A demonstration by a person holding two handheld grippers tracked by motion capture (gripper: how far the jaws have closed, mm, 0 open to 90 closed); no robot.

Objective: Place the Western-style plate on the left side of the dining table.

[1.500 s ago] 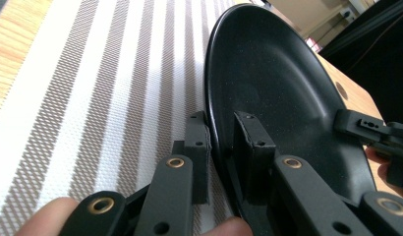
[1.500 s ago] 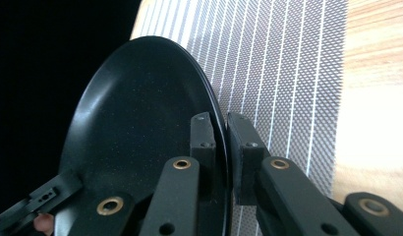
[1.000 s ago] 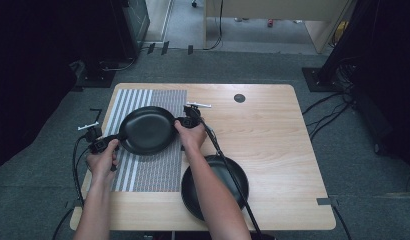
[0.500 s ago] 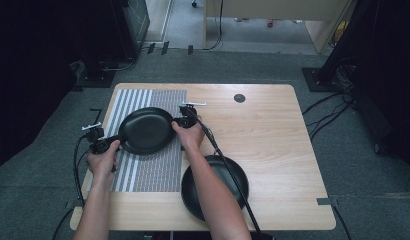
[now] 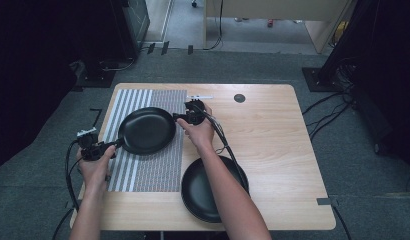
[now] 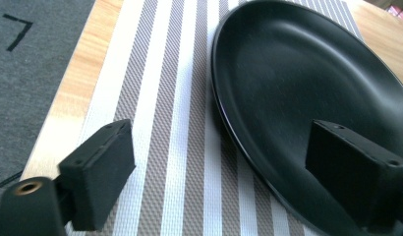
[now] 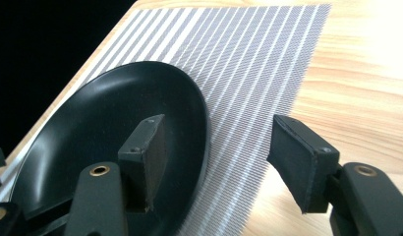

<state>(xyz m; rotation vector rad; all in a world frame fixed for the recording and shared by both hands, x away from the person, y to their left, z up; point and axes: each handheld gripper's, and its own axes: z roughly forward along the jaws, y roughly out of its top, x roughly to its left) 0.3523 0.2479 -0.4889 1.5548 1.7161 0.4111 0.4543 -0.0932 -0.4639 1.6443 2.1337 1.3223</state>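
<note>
A black plate (image 5: 146, 131) lies on the striped placemat (image 5: 153, 170) at the table's left. My left gripper (image 5: 112, 145) is at the plate's near-left rim. It is open, with one jaw over the mat and the other over the plate (image 6: 307, 83), so the rim sits between them (image 6: 221, 132). At the plate's far-right rim, my right gripper (image 5: 177, 117) is open too (image 7: 216, 123). Its left jaw is inside the plate (image 7: 91, 128) and its right jaw hangs over the mat (image 7: 248, 64). A second black plate (image 5: 203, 192) rests near the front edge, partly under the right forearm.
The wooden table (image 5: 273, 150) carries a round dark grommet (image 5: 239, 98) at the back and a small white strip (image 5: 200, 97) beside the mat's far corner. Cables trail from both grippers. Grey carpet (image 5: 353, 165) surrounds the table.
The plate stays in the same spot on the mat. My left hand has slipped slightly toward the front-left; the right hand has barely moved.
</note>
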